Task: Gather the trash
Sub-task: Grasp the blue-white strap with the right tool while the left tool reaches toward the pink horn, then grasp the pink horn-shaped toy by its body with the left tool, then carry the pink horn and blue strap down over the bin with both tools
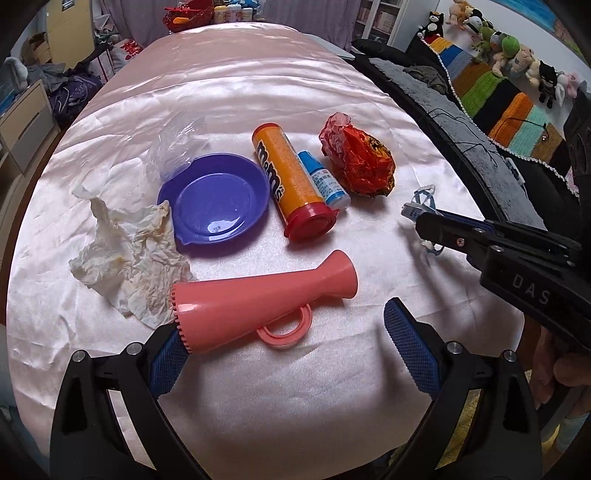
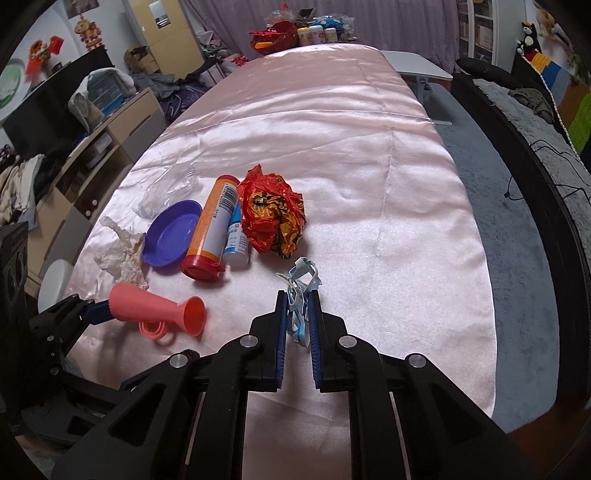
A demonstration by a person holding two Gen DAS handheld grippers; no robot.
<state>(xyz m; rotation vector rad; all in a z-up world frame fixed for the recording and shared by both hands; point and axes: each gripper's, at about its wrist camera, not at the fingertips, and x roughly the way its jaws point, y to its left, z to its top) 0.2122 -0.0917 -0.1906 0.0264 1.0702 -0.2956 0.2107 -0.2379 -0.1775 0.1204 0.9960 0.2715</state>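
On the pink satin cloth (image 1: 258,92) lie a crumpled white tissue (image 1: 125,254), clear plastic wrap (image 1: 177,147), a crumpled red-orange foil wrapper (image 1: 360,158) and a crumpled blue face mask (image 2: 301,291). My right gripper (image 2: 298,299) is shut on the face mask, with the mask bunched between its blue pads; it also shows in the left wrist view (image 1: 424,219). My left gripper (image 1: 288,328) is open, its fingers on either side of the pink toy horn (image 1: 258,299), which lies on its side.
A purple plastic dish (image 1: 216,210), an orange M&M's tube (image 1: 291,177) and a small blue-white bottle (image 1: 327,181) lie mid-table. A red basket and bottles (image 2: 295,33) stand at the far end. A dark sofa with a striped blanket (image 1: 509,110) is on the right, a cabinet (image 2: 92,147) on the left.
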